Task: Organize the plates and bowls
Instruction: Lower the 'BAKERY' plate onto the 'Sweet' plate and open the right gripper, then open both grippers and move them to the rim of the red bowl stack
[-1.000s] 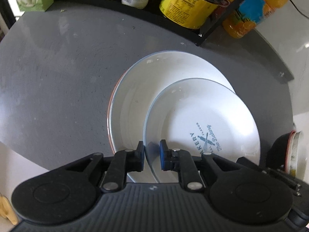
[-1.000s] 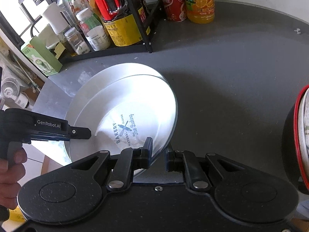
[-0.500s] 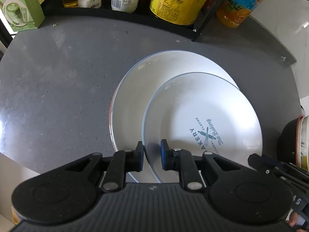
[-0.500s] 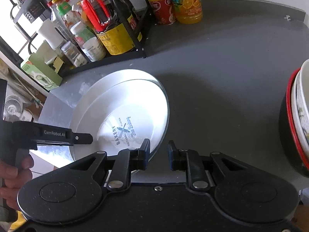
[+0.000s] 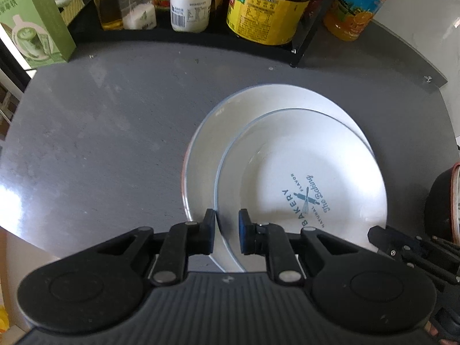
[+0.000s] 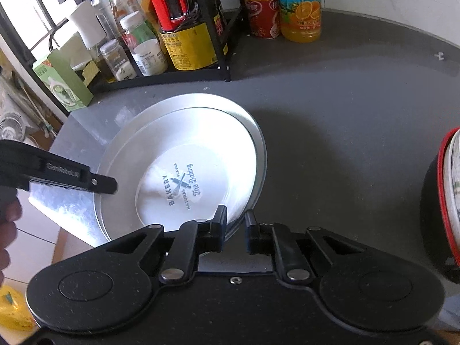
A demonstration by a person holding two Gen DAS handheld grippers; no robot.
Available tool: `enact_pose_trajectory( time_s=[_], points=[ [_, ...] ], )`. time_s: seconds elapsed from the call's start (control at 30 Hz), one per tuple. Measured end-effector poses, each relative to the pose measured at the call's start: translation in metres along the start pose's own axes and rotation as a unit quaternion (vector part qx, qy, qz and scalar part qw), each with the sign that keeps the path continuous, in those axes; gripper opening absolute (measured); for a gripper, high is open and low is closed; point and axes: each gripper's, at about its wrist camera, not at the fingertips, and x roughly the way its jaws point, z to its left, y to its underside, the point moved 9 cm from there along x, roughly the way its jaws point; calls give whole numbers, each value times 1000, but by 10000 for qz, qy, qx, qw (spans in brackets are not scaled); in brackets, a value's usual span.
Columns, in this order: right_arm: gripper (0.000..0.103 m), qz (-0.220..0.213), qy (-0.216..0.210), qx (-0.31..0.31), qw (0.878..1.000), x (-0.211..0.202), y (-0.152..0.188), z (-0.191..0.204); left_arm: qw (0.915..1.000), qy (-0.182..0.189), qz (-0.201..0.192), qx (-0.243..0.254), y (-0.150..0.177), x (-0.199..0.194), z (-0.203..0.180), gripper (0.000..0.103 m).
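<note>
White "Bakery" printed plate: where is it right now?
The white Bakery-printed plate lies nested on a larger white plate on the grey tabletop, right of centre in the left wrist view, its near rim between the open left gripper fingers.

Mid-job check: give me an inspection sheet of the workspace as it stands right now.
Surface: grey countertop, glare at the left edge.
Job's things: bakery plate lies on the larger plate; black bowl with red rim to the right.
Clutter: condiment rack, juice bottle, green carton.
Grippers: left gripper and right gripper open, straddling the plates' rims.
Cables: nothing seen.
Surroundings: small fan.
</note>
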Motion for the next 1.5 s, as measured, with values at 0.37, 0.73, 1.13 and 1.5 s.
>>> enact_pose_trajectory(
  time_s=[0.37, 0.73, 1.13, 1.5],
  points=[
    [29, 121, 119, 99, 9998, 6, 3, -1, 9995, -267, -193, 34, -3, -10, 12, 15],
    [58, -194, -14, 292, 9994, -27, -2, -15, 9973, -673, -269, -76, -13, -14, 20, 15],
    [90, -619, 47, 364, 9974, -69, -9, -35, 9975, -491, -478, 182, -15, -49, -31, 56],
    [103, -928, 162, 627, 9936, -115, 3, -69, 9971, -468, -405, 437, 7, -74, -79, 84]
  ],
)
